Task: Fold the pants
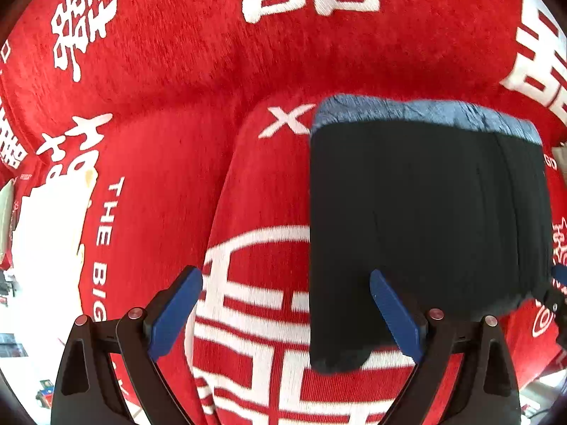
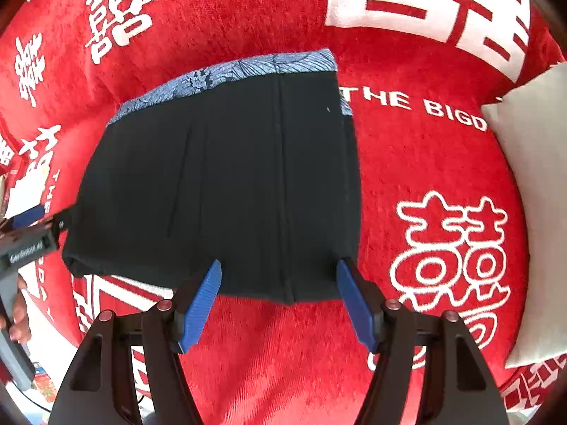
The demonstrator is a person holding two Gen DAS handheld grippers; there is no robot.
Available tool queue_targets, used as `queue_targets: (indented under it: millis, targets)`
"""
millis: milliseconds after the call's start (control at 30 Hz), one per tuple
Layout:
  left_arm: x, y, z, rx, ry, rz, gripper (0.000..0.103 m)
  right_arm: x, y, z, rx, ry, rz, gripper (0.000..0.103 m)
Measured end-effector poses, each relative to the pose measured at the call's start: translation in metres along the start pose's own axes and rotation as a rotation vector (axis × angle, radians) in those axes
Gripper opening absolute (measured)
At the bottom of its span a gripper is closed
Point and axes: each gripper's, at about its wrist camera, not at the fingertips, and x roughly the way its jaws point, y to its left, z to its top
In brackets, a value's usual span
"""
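Right wrist view: pants [image 2: 219, 177] lay folded into a compact block on the red blanket [image 2: 407, 163], looked near done. Right gripper [image 2: 278, 304] stood wide, empty, above the near edge. Left gripper [image 1: 287, 315] also wide, holding nothing, beside pants.

Both wrist cameras look steeply down from close above, sharing the folded pants [image 1: 425, 219] and red blanket [image 2: 425, 148].
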Motion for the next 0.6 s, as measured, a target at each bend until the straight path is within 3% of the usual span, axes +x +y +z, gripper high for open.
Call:
queue_targets:
  millis: [333, 600]
  targets:
    - [-0.010, -0.008, -0.004, 0.047, 0.005, -0.022, 0.096, -0.011, -0.023, -0.027, 0.086, 0.010, -0.016, 0.071]
    - [-0.012, -0.018, -0.005, 0.061, 0.016, -0.029, 0.096, -0.018, -0.033, -0.024, 0.077, 0.026, -0.075, 0.071]
